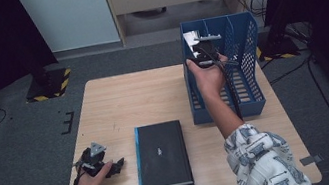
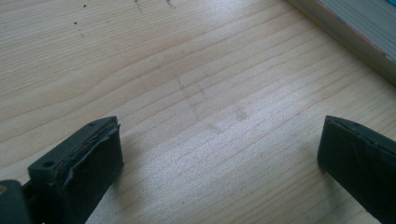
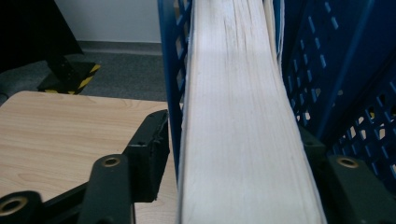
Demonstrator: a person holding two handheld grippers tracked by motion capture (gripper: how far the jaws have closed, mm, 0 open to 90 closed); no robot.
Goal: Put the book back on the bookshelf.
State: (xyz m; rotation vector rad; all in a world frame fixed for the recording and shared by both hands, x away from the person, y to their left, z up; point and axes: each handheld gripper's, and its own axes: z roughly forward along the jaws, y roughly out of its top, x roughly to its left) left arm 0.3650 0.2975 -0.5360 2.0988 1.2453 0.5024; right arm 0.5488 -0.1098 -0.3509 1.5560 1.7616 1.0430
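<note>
A blue perforated file rack (image 1: 246, 79) stands at the table's far right. A book stands upright in its leftmost slot, its white page edge (image 1: 190, 37) facing up. My right gripper (image 1: 205, 47) reaches into that slot from above. In the right gripper view the pale page block (image 3: 238, 93) runs between the jaws of the right gripper (image 3: 233, 140). The left jaw stands a little clear, beside the rack's blue wall (image 3: 170, 70), so this gripper is open. My left gripper (image 1: 114, 166) rests low at the table's front left, open, with bare wood between its jaws (image 2: 219, 154).
A black hardcover book (image 1: 163, 156) lies flat near the front edge, just right of the left gripper; its page edge (image 2: 355, 32) shows in the left gripper view. The rack's other slots (image 1: 244, 38) hold nothing. Light wooden table (image 1: 138, 97); grey floor and stands lie beyond.
</note>
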